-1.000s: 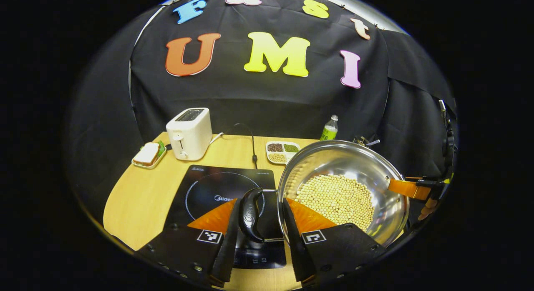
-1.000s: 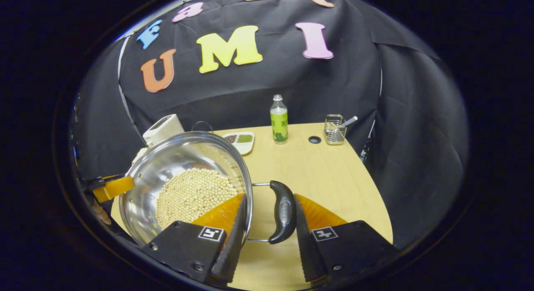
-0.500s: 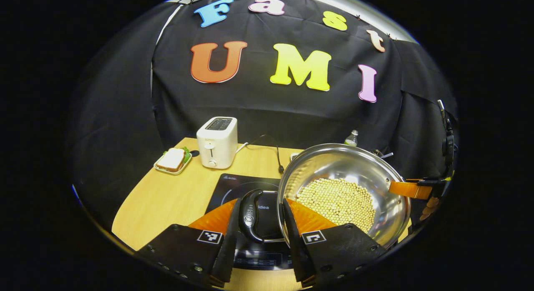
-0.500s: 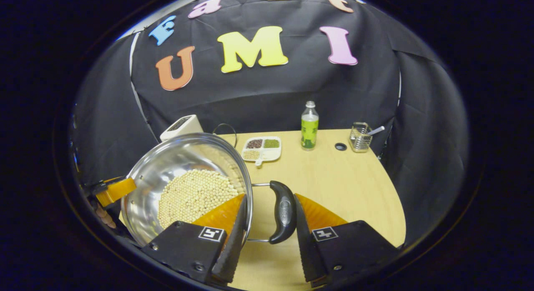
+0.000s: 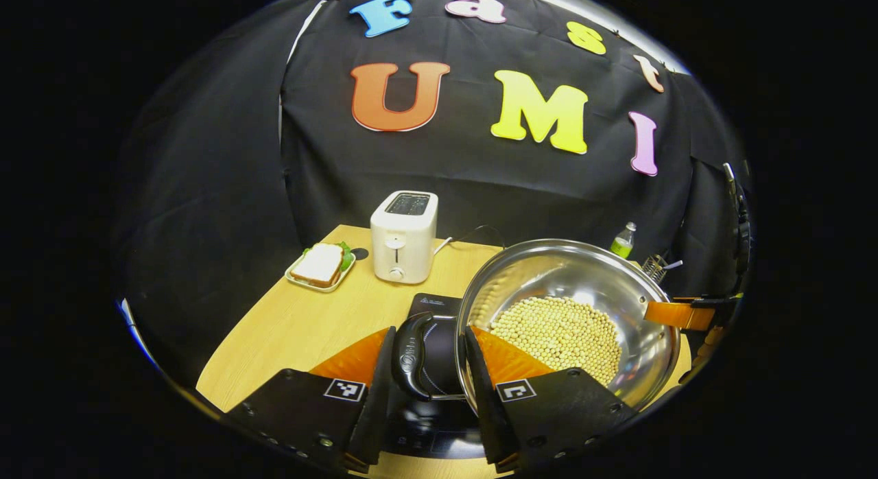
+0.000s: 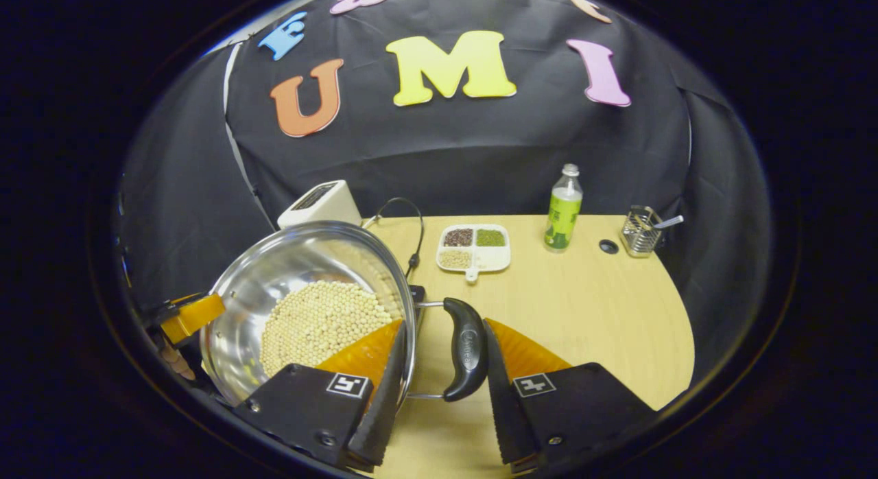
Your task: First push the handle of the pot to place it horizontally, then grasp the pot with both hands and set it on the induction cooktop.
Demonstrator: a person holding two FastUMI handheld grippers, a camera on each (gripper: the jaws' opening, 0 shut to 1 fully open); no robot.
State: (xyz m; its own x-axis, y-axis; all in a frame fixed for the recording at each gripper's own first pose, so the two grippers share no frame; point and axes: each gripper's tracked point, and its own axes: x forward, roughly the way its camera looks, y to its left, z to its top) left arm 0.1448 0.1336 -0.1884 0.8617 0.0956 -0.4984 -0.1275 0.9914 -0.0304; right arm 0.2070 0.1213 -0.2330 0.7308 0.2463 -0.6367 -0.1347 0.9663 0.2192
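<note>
A steel pot (image 5: 569,273) with pale beans (image 5: 559,331) in it hangs between both grippers, above the table. My left gripper (image 5: 431,335) is shut on the pot's black left handle (image 5: 411,355), one finger outside the handle and the other inside the pot's wall. My right gripper (image 6: 444,324) grips the black right handle (image 6: 466,348) in the same way. The black induction cooktop (image 5: 429,307) lies under the left handle and is mostly hidden beneath the pot. The right gripper's orange finger (image 5: 675,314) shows at the pot's far rim.
A white toaster (image 5: 403,235) and a sandwich plate (image 5: 321,266) stand behind the cooktop at the left. On the right half of the table are a divided dish of grains (image 6: 473,247), a green bottle (image 6: 562,208) and a wire basket (image 6: 641,230). A black cable (image 6: 411,225) runs behind the pot.
Both grippers have carried the pot leftward across the table. It now covers most of the cooktop, which lay open to its left a second ago. Both grips are unchanged.
</note>
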